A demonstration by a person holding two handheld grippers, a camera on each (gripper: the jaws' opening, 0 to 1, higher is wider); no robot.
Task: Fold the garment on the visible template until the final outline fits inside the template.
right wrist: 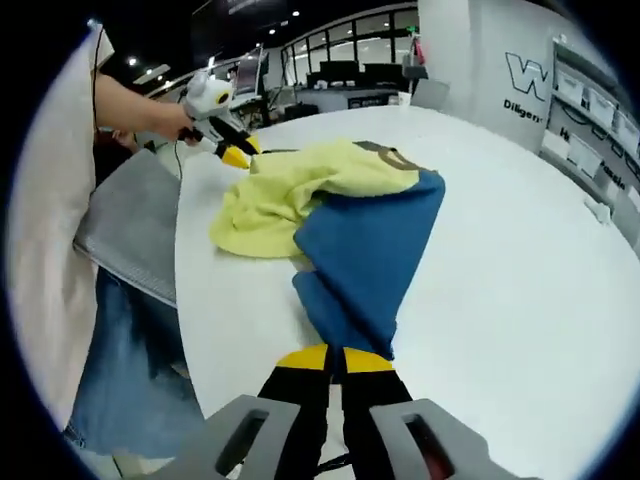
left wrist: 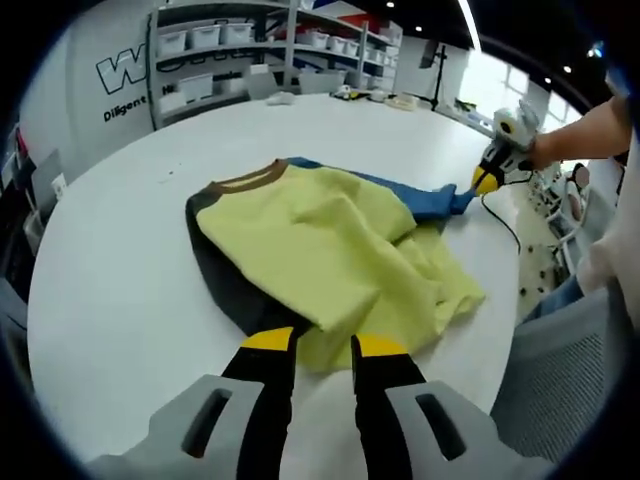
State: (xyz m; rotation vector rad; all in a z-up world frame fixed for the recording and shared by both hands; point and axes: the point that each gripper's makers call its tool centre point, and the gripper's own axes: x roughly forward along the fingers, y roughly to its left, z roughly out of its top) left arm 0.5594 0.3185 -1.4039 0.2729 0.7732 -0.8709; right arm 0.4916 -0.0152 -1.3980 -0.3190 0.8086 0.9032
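The garment (left wrist: 330, 250) lies bunched on the white table (left wrist: 120, 260), stretched long between our two grippers. Our right gripper (right wrist: 335, 357) is pinched on its blue sleeve tip. Our left gripper (left wrist: 322, 342), jaws a little apart, sits at the yellow hem.

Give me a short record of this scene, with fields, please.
surface: white table
garment: shirt, yellow body, blue sleeve, brown collar, crumpled
left gripper: at the yellow hem, fingers slightly apart
right gripper: fingers shut on the sleeve end
template: cannot tell
fold state: not finished
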